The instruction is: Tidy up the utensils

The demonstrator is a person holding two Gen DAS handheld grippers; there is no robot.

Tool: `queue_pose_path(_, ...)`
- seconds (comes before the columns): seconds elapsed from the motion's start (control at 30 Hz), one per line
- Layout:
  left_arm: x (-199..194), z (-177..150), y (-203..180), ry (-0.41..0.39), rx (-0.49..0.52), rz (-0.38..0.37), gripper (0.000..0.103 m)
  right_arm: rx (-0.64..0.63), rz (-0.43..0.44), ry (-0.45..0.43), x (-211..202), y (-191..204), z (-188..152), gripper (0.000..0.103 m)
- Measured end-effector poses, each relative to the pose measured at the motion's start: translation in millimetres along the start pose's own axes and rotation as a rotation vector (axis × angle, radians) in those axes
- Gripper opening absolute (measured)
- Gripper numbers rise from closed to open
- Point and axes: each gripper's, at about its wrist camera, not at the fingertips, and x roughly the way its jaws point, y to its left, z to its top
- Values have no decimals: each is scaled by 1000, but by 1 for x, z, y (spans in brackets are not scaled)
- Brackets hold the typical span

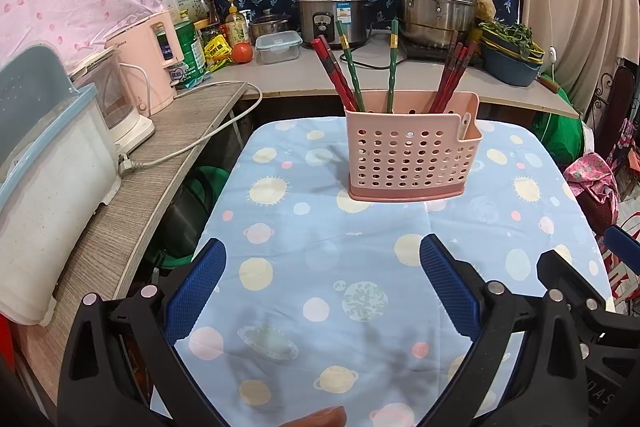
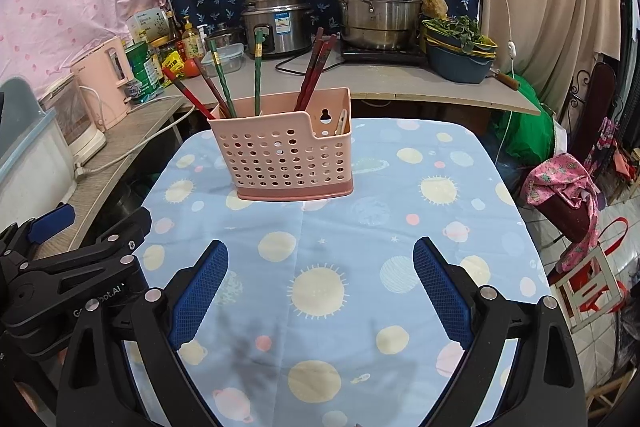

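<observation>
Both tongs (image 1: 322,259) (image 2: 320,259) gape empty over planet-print tablecloth (image 2: 360,227), cluttered kitchen counter (image 1: 280,75) behind.

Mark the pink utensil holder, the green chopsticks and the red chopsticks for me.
pink utensil holder (image 1: 404,155): left wrist view, perforated front wall.
green chopsticks (image 2: 258,75): right wrist view, upright shaft.
red chopsticks (image 1: 452,75): left wrist view, right-hand bundle, mid-shaft.

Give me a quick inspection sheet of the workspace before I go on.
Surface: table under a blue planet-print cloth, bare in front.
Job's things: pink perforated plastic utensil holder upright, holding red chopsticks and green chopsticks.
Clutter: nothing seen on the cloth.
Grippers: left gripper and right gripper open, empty.
Cables: white power cord on the side counter.
Surroundings: steel stacked steamer pot, rice cooker, pink kettle.
</observation>
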Motion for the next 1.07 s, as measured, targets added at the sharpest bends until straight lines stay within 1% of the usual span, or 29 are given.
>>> queue_pose_path(0.33, 1, -2, 1, -4, 2, 9, 93, 0, -3, -4, 1, -1, -1, 90)
queue_pose_path(0.53, 5, -1, 2, 12, -9, 2, 93, -2, -4, -1, 3, -2, 0, 90)
queue_pose_path(0.77, 6, 0, 2, 12, -8, 6, 93, -2, -7, -5, 4, -2, 1, 90)
queue_pose_path(1.07, 9, 10, 3, 3, -25, 7, 93, -9, -16, -14, 9, 6, 10, 90)
